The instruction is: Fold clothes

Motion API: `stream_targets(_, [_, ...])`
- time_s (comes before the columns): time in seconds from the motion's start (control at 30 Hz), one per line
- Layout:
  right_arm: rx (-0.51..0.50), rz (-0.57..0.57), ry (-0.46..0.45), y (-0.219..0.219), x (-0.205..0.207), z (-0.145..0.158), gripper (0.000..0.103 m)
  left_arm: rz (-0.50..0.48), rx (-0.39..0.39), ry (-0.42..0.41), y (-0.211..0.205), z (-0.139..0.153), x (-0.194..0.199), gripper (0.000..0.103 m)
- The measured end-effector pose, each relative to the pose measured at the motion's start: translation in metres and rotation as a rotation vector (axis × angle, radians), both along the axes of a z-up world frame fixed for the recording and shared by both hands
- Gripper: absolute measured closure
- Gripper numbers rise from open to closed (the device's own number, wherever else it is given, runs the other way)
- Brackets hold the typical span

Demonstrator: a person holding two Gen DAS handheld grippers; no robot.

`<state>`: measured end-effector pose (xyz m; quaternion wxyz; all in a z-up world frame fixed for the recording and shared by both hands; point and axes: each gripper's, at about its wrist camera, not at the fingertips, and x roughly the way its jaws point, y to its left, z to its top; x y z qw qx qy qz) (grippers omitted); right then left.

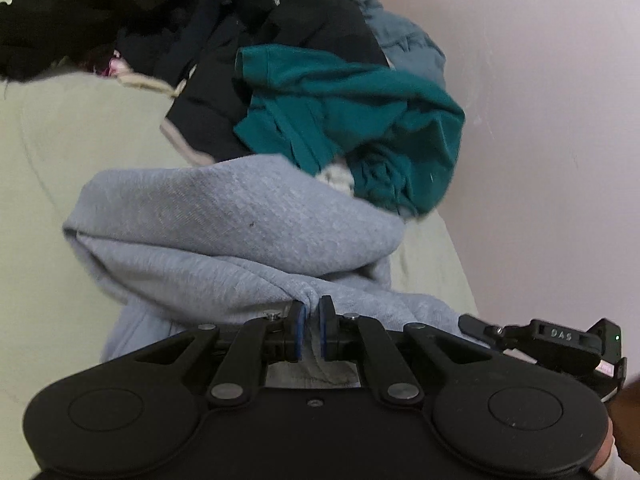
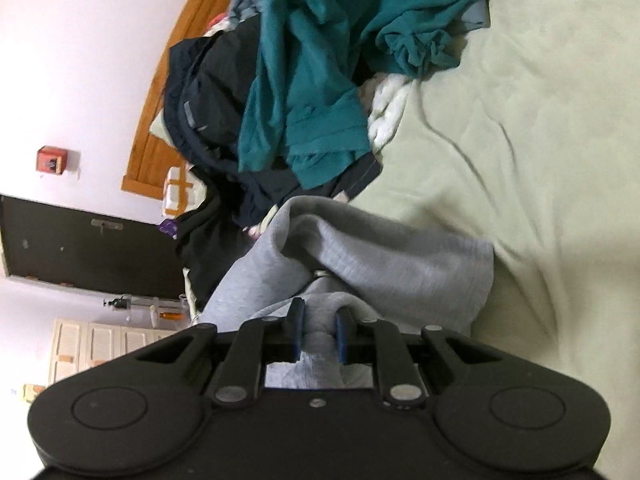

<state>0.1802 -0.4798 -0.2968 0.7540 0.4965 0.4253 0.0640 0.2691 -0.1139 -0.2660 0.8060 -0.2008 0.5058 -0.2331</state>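
- Blue pads of left gripper (image 1: 312, 330) pinch a thin fold of grey sweatshirt (image 1: 240, 224).
- Right gripper (image 2: 319, 334) clamps a thicker bunch of it.
- Sweatshirt drapes over pale green bedsheet (image 2: 520, 140), beside teal garment (image 2: 320, 80) and dark clothes (image 1: 248, 40).

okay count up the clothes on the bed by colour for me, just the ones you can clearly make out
Grey: 1, the grey sweatshirt held by both tools
Teal: 1, the teal garment
Blue-grey: 1, the blue-grey garment
White: 1, the white knit piece
Black or navy: at least 2, tangled in the dark pile
Total: at least 6
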Motion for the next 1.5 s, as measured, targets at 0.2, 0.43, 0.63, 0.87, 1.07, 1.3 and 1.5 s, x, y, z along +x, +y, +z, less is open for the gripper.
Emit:
stream_targets(0.2, [0.137,0.101,0.091,0.001,0.045,-0.031,0.076,0.037,0.038,0.027,-0.013,-0.010,0.028,0.098])
stream_targets(0.43, [0.347,0.152,0.191,0.000,0.025,-0.079,0.044,0.039,0.024,0.060,-0.005,-0.017,0.028,0.098])
stream_targets(0.63, [0.491,0.113,0.210,0.007,0.019,-0.104,0.039,0.042,0.021,0.081,-0.004,-0.023,0.023,0.098])
stream_targets(0.87, [0.523,0.187,0.212,0.029,0.019,-0.102,0.036,0.077,0.019,0.111,0.001,-0.029,0.020,0.098])
stream_targets(1.07, [0.412,0.241,0.191,0.034,0.021,-0.089,0.075,0.092,0.038,0.114,0.003,-0.026,0.013,0.098])
stream_targets(1.3, [0.261,0.275,0.142,0.033,0.018,-0.056,0.085,0.066,0.064,0.099,0.001,-0.025,0.004,0.097])
stream_targets(1.5, [0.200,0.265,0.129,0.023,0.039,-0.026,0.086,0.080,0.007,0.106,0.018,-0.023,-0.003,0.088])
